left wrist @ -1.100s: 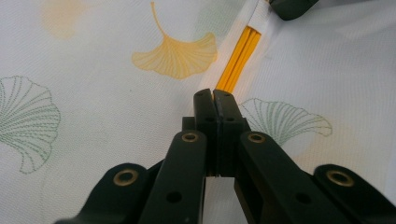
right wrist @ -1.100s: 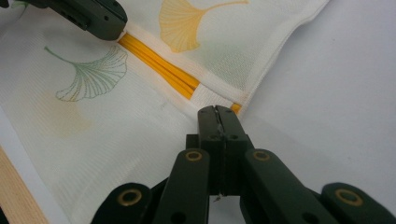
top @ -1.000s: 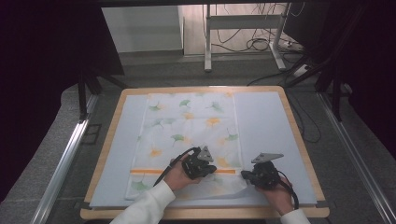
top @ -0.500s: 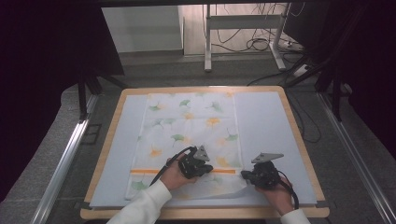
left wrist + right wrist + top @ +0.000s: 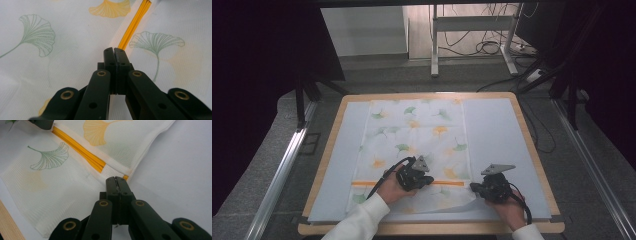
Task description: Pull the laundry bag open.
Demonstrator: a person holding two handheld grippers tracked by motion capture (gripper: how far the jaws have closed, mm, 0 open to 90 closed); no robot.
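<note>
White sleeves (image 5: 362, 220), black fingers (image 5: 110, 56), brass rivets, grey three-cornered plates (image 5: 497, 169)

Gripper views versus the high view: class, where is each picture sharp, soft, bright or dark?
High view: dark surroundings, evenly lit table. Left gripper view: leaf-print cloth sharp, near jaw links soft. Right gripper view: orange stripe crisp, faint shadow under the cloth's raised edge.
</note>
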